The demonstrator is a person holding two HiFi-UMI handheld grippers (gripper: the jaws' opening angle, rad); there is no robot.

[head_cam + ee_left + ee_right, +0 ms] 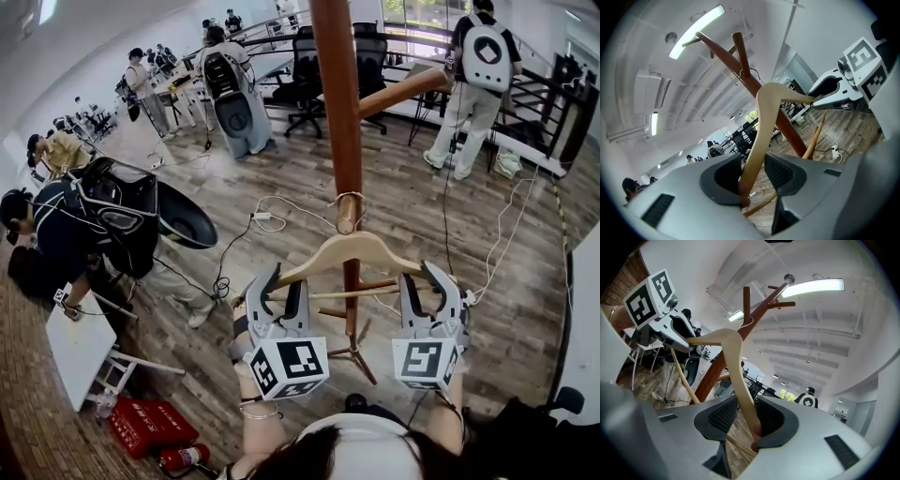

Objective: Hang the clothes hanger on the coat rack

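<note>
Fingers (266,292) of the left gripper (283,296) and of the right gripper (424,285) stand wide in the head view. Each pair straddles one end of the wooden clothes hanger (328,255), which sits level against the pole of the coat rack (337,103) with its wire hook looped about a short peg. From the left gripper view I see the hanger's arm passing between the pads, leaning on one with a clear gap to the other, so nothing is clamped; the hook (746,71) sits low on an upward peg (739,49). The right gripper view gives the same: arm against one pad, daylight on the other side. My worry is the withdrawal. I judge that if I pull back crooked, a pad may drag an arm, tilt the hanger and slip the hook off, dropping it to the floor (412,187) among the cables (281,202). Both marker cubes (289,367) carry only black-and-white square patterns; I can read no brand or lettering anywhere.
</note>
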